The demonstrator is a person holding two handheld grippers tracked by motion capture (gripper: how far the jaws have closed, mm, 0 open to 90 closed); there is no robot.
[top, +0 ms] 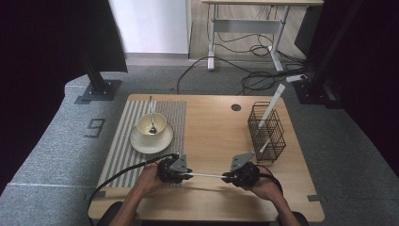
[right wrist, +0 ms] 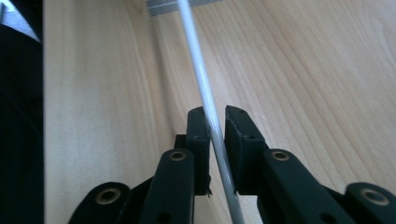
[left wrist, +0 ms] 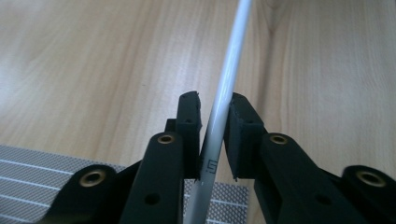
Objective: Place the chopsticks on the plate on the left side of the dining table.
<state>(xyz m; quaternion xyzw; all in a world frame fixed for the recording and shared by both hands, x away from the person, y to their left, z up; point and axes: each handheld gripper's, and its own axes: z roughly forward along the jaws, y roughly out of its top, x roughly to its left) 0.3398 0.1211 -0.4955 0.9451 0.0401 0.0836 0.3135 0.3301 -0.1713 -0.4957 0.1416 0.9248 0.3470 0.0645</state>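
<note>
Gripping white rod (top: pixel 207 175) both ends: left gripper (left wrist: pixel 214 135) & right gripper (right wrist: pixel 215 140) fingers narrow, clamped on it above table (top: pixel 211 136).

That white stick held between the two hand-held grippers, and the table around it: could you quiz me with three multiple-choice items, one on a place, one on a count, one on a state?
1. Where is the spoon?
A. in the cup on the saucer
B. in the wire basket
C. on the bare wood

2. How many white sticks stand in the wire basket?
A. none
B. two
C. five

3. How is the white stick held?
A. lying loose on the table
B. by one end alone
C. by the left hand-held gripper and the right hand-held gripper, one at each end

Answers: 1 A, its handle sticks out of the cup; 2 B, two lean there; 3 C, both pairs of jaws close on it.
</note>
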